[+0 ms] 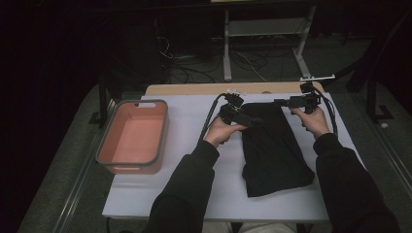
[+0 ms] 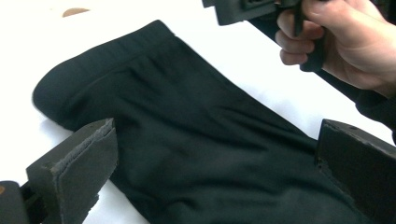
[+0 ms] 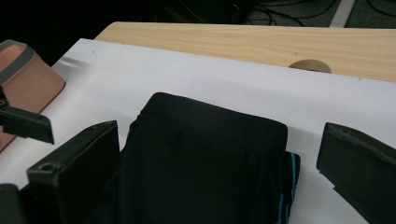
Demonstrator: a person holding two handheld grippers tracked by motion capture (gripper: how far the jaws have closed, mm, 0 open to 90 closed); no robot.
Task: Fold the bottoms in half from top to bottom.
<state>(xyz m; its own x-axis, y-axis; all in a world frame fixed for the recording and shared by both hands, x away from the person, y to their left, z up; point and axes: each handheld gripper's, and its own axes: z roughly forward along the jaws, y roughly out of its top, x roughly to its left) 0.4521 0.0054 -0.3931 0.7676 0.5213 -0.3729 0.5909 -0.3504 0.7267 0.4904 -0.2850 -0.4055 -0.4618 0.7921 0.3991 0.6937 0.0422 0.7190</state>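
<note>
Both claws released, jaws wide: left claw (image 1: 256, 121) and right claw (image 1: 278, 102) sit at either side of the far end of the folded black garment (image 1: 272, 148) lying flat on the counter (image 1: 160, 187), likely lining up to grab its waistband corners. Right gripper view shows a blue stripe (image 3: 290, 173) at the edge beside its jaw; high view shows the empty pink bin (image 1: 133, 136) well off past the left claw

A white-topped table (image 1: 194, 184) carries a black garment (image 1: 272, 150) and pink bin (image 1: 132, 137).

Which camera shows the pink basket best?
The high view: the whole pink basket sits left of the black garment. The right gripper view catches just its corner at the left edge.
</note>
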